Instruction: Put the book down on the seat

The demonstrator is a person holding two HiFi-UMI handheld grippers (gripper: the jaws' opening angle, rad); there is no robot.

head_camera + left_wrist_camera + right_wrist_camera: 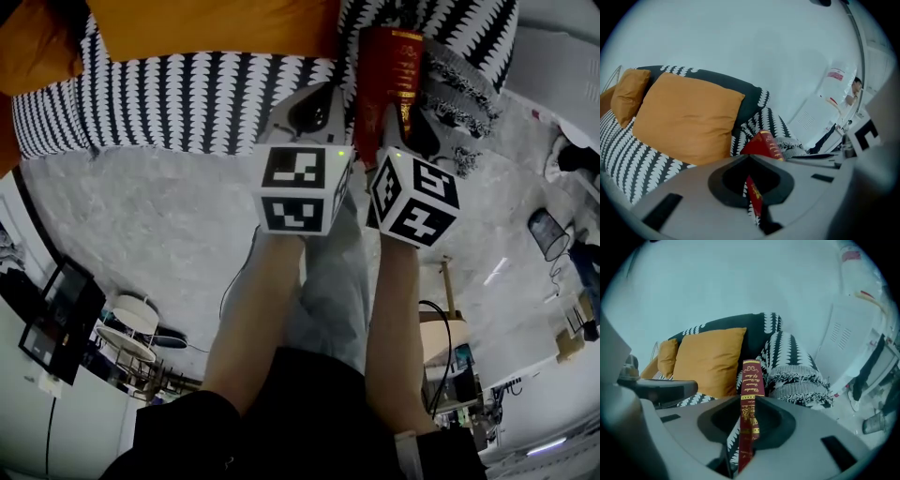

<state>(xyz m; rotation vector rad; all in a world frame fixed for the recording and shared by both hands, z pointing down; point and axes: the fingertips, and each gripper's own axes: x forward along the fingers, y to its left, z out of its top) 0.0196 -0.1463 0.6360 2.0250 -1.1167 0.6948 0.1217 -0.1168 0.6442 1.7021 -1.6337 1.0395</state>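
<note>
Right gripper view shows the right gripper (749,400) clamped on the slim dark-red hardback book (751,376), which stands upright. The left gripper (749,157) pinches its edge too, in front of the black-and-white patterned sofa seat (169,103) and orange fabric cushion (710,359).

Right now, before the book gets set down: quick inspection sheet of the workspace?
Surface: black-and-white patterned sofa seat, soft fabric.
Job's things: red book with gold lettering, held upright.
Clutter: large orange cushion, smaller orange cushion, folded fringed black-and-white throw.
Grippers: right gripper shut on the book; left gripper appears shut on it too.
Cables: black cable lying on grey marbled floor.
Surroundings: dark wire bin, black monitor.
</note>
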